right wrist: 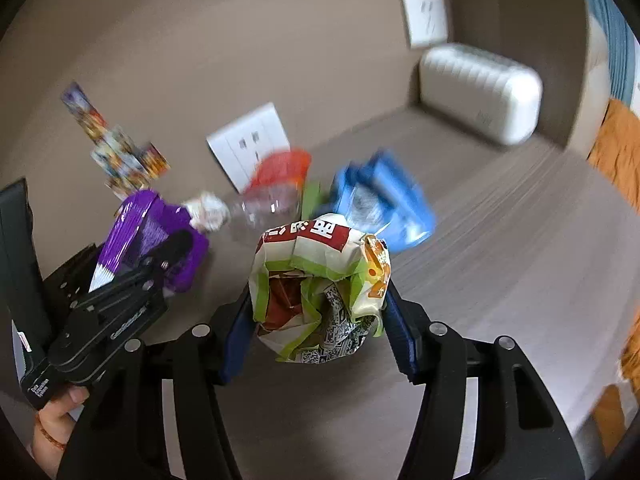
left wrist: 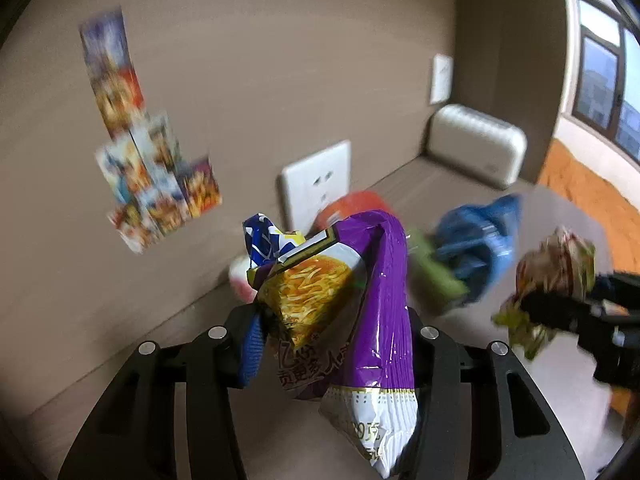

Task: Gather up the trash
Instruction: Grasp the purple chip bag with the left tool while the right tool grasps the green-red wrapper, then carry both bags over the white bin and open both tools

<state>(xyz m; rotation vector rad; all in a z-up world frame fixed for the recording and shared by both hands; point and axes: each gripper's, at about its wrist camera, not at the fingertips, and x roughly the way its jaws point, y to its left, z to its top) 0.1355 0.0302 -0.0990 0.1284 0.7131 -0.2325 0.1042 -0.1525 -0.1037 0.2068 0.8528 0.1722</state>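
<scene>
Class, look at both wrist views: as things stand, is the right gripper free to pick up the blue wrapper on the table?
Probably not yet. The right gripper is already shut on a crumpled paper wrapper, which fills its jaws. The blue wrapper lies just beyond it on the table with nothing between, so the path looks clear once that load is dropped.

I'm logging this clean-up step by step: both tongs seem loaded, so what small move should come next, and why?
Probably lift both hands clear of the table. The left tongs are clamped on the purple noodle packet, and the right tongs on the crumpled green-and-white paper wrapper. No bin shows in either view, so carrying both off seems next.
</scene>
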